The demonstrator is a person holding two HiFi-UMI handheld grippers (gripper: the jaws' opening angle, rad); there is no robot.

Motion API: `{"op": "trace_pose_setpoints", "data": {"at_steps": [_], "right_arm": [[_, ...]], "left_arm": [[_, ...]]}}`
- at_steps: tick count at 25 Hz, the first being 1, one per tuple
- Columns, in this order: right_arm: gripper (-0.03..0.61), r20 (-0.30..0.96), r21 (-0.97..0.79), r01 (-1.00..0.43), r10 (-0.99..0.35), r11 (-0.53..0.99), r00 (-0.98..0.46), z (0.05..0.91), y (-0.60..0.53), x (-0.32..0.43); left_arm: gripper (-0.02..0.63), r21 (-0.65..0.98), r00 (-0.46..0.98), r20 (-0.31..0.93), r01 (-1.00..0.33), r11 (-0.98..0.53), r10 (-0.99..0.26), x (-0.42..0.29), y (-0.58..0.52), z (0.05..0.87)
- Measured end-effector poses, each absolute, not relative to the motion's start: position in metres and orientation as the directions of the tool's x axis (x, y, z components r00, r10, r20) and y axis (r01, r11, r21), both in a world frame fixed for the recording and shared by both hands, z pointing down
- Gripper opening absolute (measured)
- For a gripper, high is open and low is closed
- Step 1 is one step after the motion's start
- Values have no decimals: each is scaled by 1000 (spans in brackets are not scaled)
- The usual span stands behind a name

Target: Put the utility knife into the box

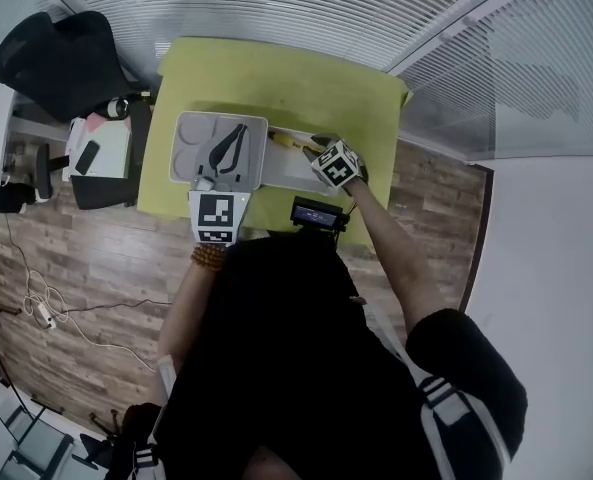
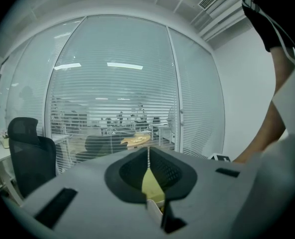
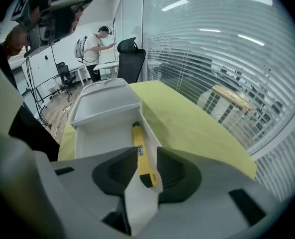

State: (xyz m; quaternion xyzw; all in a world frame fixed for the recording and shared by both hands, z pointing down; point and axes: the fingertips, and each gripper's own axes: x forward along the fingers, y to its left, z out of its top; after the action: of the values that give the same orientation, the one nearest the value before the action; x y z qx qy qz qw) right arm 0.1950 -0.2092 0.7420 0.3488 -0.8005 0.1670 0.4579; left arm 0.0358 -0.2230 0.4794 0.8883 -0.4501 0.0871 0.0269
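Note:
The yellow utility knife (image 3: 141,151) with a black near end lies inside the open white box (image 3: 100,138), along its right wall. In the head view the knife (image 1: 288,142) runs along the box's (image 1: 294,173) far side. My right gripper (image 3: 147,152) stands open just above the knife's near end, with the knife showing in the gap between the jaws. The box's grey lid (image 1: 188,138) lies folded out to the left. My left gripper (image 1: 238,133) is shut over that lid. In its own view the left gripper (image 2: 148,154) has its tips touching, and a white edge shows low in the gap.
Box and lid sit on a yellow-green table (image 1: 276,78) next to a glass wall with blinds. A black office chair (image 1: 61,58) and a white desk (image 1: 101,153) stand to the left. Cables (image 1: 41,308) lie on the wooden floor. A person (image 3: 93,49) stands far off.

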Motion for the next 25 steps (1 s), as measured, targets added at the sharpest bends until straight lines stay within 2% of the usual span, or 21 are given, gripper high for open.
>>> {"op": "trace_pose_setpoints", "data": {"at_steps": [25], "right_arm": [[121, 723, 140, -753, -586, 643, -366, 648, -236, 192]], "left_arm": [[21, -68, 643, 111, -756, -651, -758, 66, -258, 447]]}}
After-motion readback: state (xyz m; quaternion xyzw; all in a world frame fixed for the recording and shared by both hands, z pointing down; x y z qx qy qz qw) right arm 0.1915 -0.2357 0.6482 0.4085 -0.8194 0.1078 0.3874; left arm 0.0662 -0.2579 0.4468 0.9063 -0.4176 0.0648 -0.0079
